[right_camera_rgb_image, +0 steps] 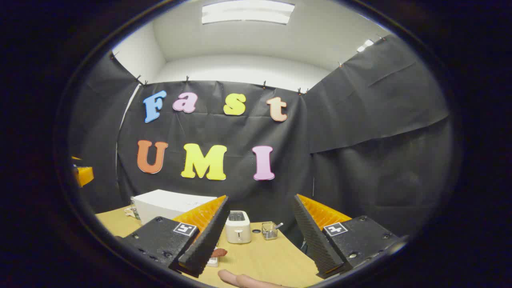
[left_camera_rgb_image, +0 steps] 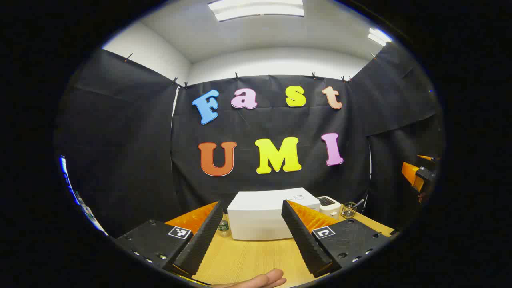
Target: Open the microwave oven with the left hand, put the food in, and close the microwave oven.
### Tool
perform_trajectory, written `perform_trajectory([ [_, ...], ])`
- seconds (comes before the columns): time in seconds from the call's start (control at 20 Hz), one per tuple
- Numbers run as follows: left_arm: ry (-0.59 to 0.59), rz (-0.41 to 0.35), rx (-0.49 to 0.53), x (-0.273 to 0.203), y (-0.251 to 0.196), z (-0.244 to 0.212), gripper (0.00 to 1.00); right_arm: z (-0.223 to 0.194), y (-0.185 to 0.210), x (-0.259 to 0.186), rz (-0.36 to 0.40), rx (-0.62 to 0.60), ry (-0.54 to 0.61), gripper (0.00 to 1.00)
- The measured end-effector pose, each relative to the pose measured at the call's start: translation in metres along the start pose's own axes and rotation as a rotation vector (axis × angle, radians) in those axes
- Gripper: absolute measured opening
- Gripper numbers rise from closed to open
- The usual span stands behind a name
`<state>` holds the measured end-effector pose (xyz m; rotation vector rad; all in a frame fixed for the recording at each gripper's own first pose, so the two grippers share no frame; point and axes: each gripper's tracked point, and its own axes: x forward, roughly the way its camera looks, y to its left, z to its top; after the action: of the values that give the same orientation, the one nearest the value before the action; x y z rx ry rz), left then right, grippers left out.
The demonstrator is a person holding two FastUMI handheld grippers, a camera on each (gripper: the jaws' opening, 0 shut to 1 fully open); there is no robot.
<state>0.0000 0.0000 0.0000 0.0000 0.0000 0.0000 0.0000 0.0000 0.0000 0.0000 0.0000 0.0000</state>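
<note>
Holding both grippers above the tabletop (left_camera_rgb_image: 248, 260), we keep the left gripper (left_camera_rgb_image: 250, 236) with fingers spread and empty, facing the closed microwave (left_camera_rgb_image: 264, 216) straight ahead. Our right gripper (right_camera_rgb_image: 260, 244) is likewise spread and empty, the food (right_camera_rgb_image: 219, 252) just beside its left finger. Misjudging the door edge could shove the microwave backward.

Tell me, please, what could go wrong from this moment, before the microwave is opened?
1. A small bottle stands at the microwave front's left corner; the door or the left tool might knock it over.
2. The toaster and a glass jar crowd the microwave's other side, so the right tool, open, could bump them when bringing the food.
</note>
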Motion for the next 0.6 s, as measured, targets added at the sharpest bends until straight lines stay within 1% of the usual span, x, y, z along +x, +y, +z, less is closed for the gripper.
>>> perform_trajectory([
  [0.05,0.005,-0.009,0.002,0.000,-0.003,-0.001,0.94,-0.001,0.000,0.001,0.004,0.000,0.005,1.00],
  [0.15,0.014,-0.026,0.002,-0.004,-0.009,-0.002,0.95,-0.002,-0.002,0.006,0.011,0.000,0.008,1.00],
  [0.4,0.007,-0.031,0.008,-0.006,-0.015,-0.004,0.95,-0.014,-0.011,0.013,0.007,0.017,0.031,1.00],
  [0.6,0.015,-0.041,0.004,-0.005,-0.019,-0.009,0.95,-0.013,-0.012,0.016,0.024,0.019,0.017,1.00],
])
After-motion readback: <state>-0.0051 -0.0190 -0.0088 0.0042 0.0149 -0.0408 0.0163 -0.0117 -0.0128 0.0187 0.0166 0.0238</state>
